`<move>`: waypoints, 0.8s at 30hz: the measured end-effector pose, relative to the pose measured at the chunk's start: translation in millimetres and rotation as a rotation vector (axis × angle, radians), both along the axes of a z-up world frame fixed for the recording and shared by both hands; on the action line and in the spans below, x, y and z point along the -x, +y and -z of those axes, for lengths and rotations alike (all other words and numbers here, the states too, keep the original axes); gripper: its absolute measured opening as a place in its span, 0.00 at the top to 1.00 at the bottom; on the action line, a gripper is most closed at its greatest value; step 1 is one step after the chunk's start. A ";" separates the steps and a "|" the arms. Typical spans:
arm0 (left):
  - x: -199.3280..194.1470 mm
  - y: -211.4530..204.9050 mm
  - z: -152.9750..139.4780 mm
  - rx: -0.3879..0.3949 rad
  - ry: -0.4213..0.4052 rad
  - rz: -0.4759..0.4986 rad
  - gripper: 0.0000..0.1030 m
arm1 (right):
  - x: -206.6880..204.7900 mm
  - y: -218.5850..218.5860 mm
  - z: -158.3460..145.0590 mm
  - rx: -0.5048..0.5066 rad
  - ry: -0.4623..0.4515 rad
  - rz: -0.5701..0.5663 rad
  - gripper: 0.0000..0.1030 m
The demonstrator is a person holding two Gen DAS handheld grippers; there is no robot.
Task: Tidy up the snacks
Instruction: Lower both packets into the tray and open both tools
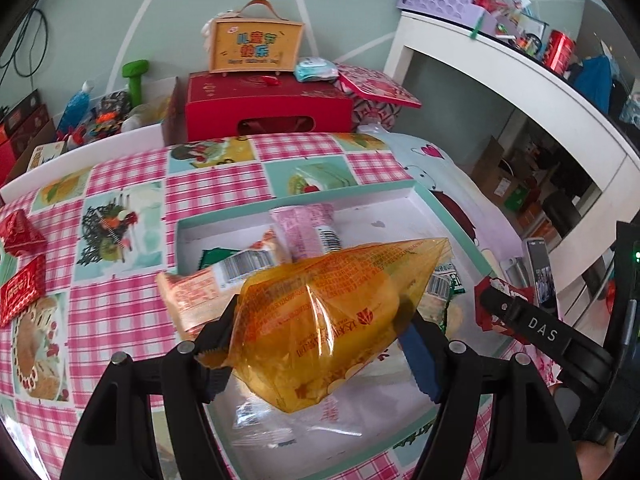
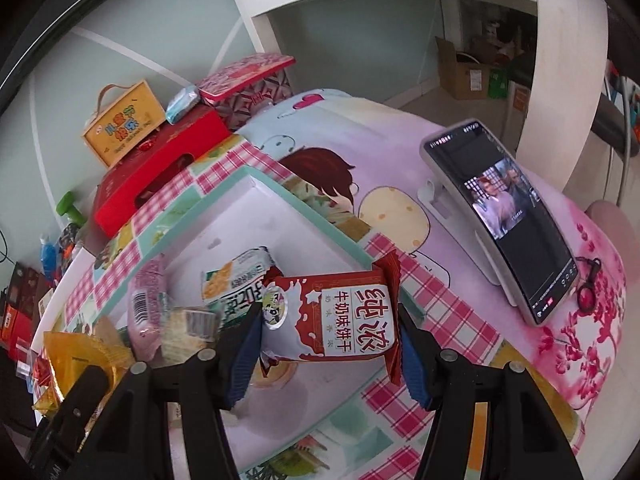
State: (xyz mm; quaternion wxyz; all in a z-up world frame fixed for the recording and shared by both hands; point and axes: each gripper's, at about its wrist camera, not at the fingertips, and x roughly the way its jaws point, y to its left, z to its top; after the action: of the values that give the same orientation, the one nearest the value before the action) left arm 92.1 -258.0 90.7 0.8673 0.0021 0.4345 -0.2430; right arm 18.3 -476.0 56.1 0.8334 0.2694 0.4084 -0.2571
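My left gripper (image 1: 320, 344) is shut on an orange transparent snack bag (image 1: 332, 312) and holds it above a shallow white box with a teal rim (image 1: 456, 216). The box holds a pink packet (image 1: 308, 228), an orange-and-white packet (image 1: 216, 284) and a green-and-white packet (image 2: 236, 284). My right gripper (image 2: 328, 332) is shut on a red-and-white milk biscuit packet (image 2: 336, 316), held over the box's right side. The orange bag also shows in the right wrist view (image 2: 80, 364). Two red packets (image 1: 20, 256) lie on the checked tablecloth at the left.
A phone on a stand (image 2: 508, 216) plays video to the right of the box. Red gift boxes (image 1: 264, 108) and a yellow handled case (image 1: 256, 44) stand behind the table. A white shelf (image 1: 520, 64) rises at the right.
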 end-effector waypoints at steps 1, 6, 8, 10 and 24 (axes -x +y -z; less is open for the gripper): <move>0.6 -3.6 1.0 -0.005 -0.005 0.007 0.28 | -0.2 -1.5 1.4 -0.006 -0.003 0.000 0.37; 3.9 -15.4 5.0 -0.031 -0.032 0.032 0.28 | -3.1 -1.0 6.0 -0.018 0.000 -0.014 0.36; 4.5 -17.9 5.3 -0.037 -0.043 0.036 0.28 | -3.3 -1.6 7.1 -0.027 -0.003 -0.016 0.36; 5.2 -19.5 5.0 -0.035 -0.051 0.043 0.28 | -3.3 -1.6 6.5 -0.022 -0.001 -0.015 0.36; 7.4 -9.2 -6.5 -0.006 -0.031 0.023 0.21 | -6.3 4.5 -0.1 0.009 0.041 -0.051 0.19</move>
State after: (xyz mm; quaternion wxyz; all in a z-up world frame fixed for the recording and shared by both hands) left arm 84.7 -267.2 97.2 0.8711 0.0137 0.4215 -0.2515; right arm 24.6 -471.5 56.2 0.8325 0.2497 0.4308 -0.2430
